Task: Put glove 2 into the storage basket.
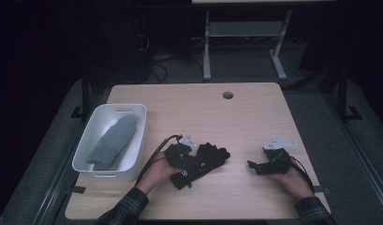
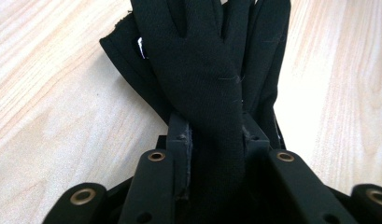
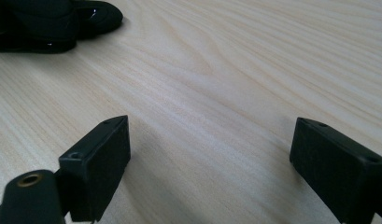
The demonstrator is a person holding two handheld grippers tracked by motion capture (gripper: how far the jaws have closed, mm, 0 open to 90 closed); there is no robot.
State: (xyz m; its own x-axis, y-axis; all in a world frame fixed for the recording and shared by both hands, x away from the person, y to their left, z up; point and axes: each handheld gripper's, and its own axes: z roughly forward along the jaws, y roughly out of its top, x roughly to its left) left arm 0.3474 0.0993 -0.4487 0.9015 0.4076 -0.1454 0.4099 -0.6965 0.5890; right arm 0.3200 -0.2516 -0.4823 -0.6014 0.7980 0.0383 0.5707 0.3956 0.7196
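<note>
Overall, high view: a light wooden table (image 1: pixel 254 117) with a round cable hole near its far edge carries everything in play.
Left gripper, high view: the left gripper (image 1: pixel 195 159) lies low on the tabletop near the front edge, held by the person's left hand (image 1: pixel 157 171), its grey three-cornered plate on top and its cable looping back past the wrist.
Glove, high view: a black fabric glove (image 1: pixel 209 158) lies flat on the wood left of centre, fingers pointing right and away from the person, its cuff end under the left gripper.
Bin, high view: a white rectangular plastic bin (image 1: pixel 135 140) sits at the table's left edge, just beside the left hand, with a grey knitted mitten (image 1: pixel 113 142) lying lengthwise inside it.
Right gripper, high view: the right gripper (image 1: pixel 251 165) rests on the table to the right, well apart from the glove, held by the right hand (image 1: pixel 292 180).
Left gripper view: the black glove (image 2: pixel 202 70) runs up from between the two black jaws; the jaws are clenched on a bunched fold of its fabric, pads pressing it from both sides, while the fingers fan out flat on the wood beyond.
Right gripper view: the jaws stand wide apart and released, with bare wood between them.
Far corner, right gripper view: the glove's dark fingertips (image 3: pixel 93 16) show at the upper left, well away from the jaws.
</note>
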